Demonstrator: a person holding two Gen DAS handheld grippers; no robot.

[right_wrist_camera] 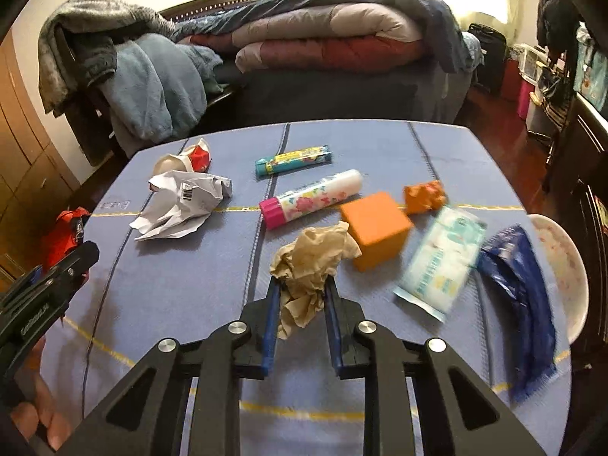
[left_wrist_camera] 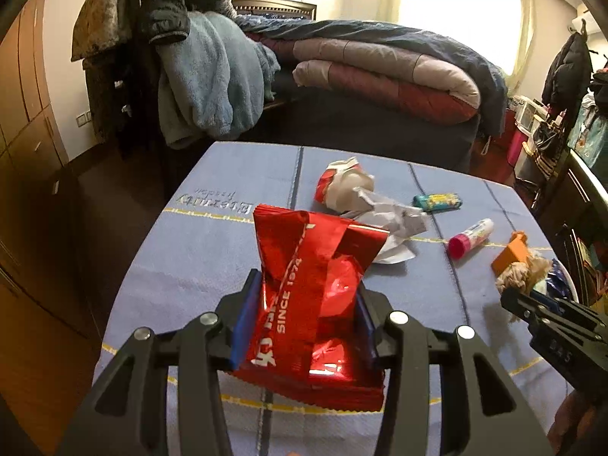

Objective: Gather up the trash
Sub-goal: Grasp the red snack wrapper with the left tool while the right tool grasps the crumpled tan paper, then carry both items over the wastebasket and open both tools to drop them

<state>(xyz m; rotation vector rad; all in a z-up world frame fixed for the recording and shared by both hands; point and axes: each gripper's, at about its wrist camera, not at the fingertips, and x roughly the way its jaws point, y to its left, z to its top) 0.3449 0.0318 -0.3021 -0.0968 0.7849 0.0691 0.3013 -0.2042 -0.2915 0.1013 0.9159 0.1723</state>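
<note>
My left gripper point(left_wrist_camera: 307, 288) is shut on a shiny red snack wrapper point(left_wrist_camera: 311, 266), which stands up between the blue pads above the blue tablecloth point(left_wrist_camera: 171, 266). My right gripper point(right_wrist_camera: 302, 285) is shut on a crumpled brown paper napkin point(right_wrist_camera: 311, 254) just over the cloth. A crumpled white paper point(right_wrist_camera: 182, 205) and a crushed red-and-white wrapper point(right_wrist_camera: 190, 159) lie at the far left of the table. In the right wrist view the left gripper point(right_wrist_camera: 81, 258) shows at the left edge with the red wrapper point(right_wrist_camera: 62, 235).
A flowered glue stick point(right_wrist_camera: 311, 197), a teal tube point(right_wrist_camera: 292, 159), an orange block point(right_wrist_camera: 376, 228), an orange crumpled scrap point(right_wrist_camera: 423, 195), a wipes packet point(right_wrist_camera: 440, 262) and a blue wrapper point(right_wrist_camera: 520, 304) lie on the table. A white bowl point(right_wrist_camera: 562, 266) sits at its right edge. A bed stands behind.
</note>
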